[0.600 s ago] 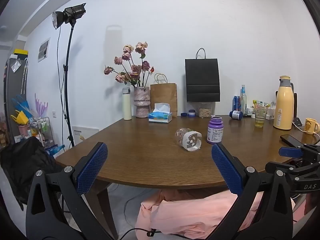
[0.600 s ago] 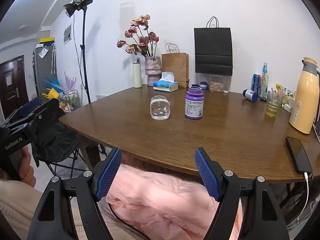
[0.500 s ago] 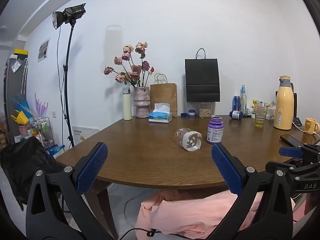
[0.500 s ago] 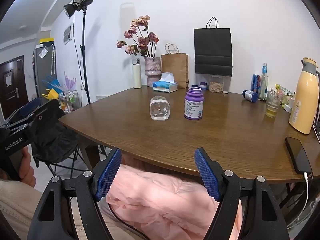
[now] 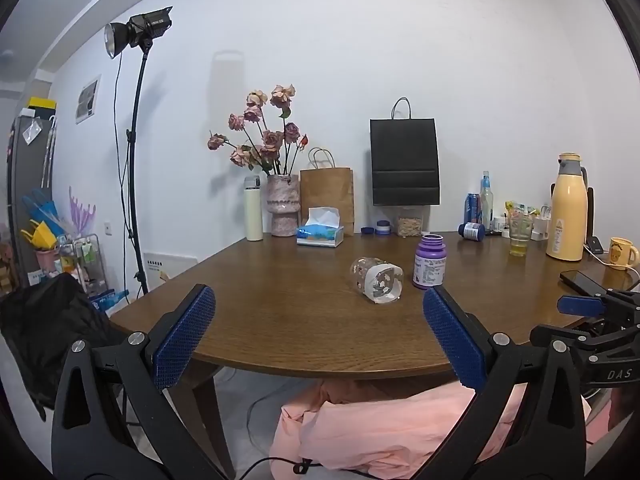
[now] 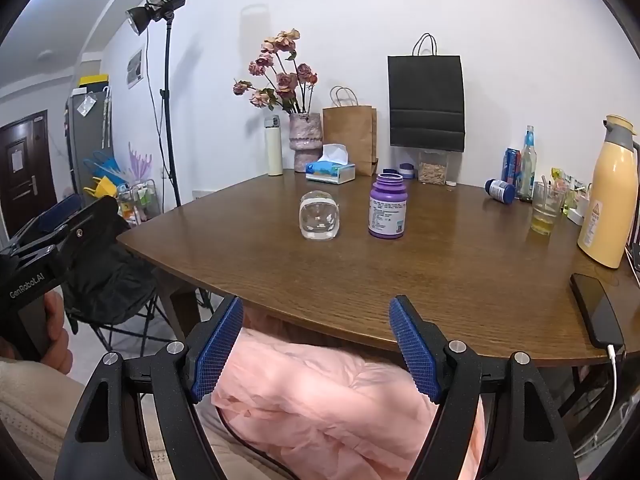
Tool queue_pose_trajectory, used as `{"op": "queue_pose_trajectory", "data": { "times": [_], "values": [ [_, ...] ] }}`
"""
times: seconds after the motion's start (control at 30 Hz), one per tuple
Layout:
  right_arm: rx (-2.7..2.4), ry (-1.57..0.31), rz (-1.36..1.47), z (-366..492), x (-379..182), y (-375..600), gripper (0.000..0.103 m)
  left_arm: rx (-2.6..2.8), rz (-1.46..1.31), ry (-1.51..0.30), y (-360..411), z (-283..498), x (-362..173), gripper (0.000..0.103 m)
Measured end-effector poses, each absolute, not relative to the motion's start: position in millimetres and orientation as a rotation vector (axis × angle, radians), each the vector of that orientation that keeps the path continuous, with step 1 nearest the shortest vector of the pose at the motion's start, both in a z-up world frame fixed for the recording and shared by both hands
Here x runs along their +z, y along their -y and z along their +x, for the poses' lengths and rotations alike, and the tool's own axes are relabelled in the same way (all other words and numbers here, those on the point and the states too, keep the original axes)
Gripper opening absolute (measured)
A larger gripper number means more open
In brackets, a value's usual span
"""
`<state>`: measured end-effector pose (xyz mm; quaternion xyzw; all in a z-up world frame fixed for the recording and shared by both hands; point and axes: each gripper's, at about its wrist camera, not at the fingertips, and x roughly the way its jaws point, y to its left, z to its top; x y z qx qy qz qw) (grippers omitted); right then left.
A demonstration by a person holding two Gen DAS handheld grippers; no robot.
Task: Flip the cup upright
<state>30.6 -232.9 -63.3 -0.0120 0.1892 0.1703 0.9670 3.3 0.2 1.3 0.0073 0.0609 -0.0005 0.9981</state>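
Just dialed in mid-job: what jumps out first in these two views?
The clear cup lies on its side mid-table, just left of the upright purple bottle. Both the left gripper and the right gripper hang open and empty at the table's near edge. Dried roses stand by the wall.

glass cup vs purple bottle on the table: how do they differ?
Pose: the glass cup lies on its side; the purple bottle stands upright.
Look: the cup is clear glass with a printed pattern; the bottle is opaque purple with a label.
Shared: both sit apart on the table, beyond both open grippers.
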Motion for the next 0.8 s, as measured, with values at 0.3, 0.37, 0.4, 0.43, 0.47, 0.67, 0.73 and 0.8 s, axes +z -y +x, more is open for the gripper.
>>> {"op": "queue_pose_trajectory", "data": {
  "times": [0.3, 0.37, 0.4, 0.43, 0.47, 0.67, 0.73, 0.8],
  "values": [
    [0.345, -0.38, -0.023, 30.9, -63.2, 233.7, 0.08, -0.024, 0.017, -0.114, -0.1, 0.6, 0.5, 0.103],
    [0.344, -0.381, -0.025, 30.8, -63.2, 233.6, 0.08, -0.029, 0.016, -0.112, -0.2, 0.5, 0.4, 0.103],
    [0.343, -0.381, -0.024, 31.3, -63.5, 233.4, 0.08, -0.031, 0.016, -0.113, -0.4, 0.5, 0.4, 0.103],
    [0.343, -0.38, -0.024, 31.3, -62.3, 234.3, 0.08, -0.032, 0.016, -0.112, -0.5, 0.2, 0.4, 0.103],
    [0.343, -0.381, -0.024, 31.3, -62.3, 234.2, 0.08, -0.03, 0.017, -0.111, -0.6, -0.1, 0.7, 0.103],
    [0.342, -0.38, -0.025, 31.1, -62.7, 234.1, 0.08, -0.019, 0.017, -0.106, -0.5, -1.2, 2.5, 0.103],
    [0.343, -0.379, -0.025, 31.4, -62.6, 234.1, 0.08, -0.017, 0.017, -0.106, -0.3, -0.7, 3.2, 0.103],
    [0.342, -0.38, -0.026, 31.3, -62.6, 234.1, 0.08, -0.016, 0.016, -0.106, -0.8, -0.7, 3.5, 0.103]
  ]
}}
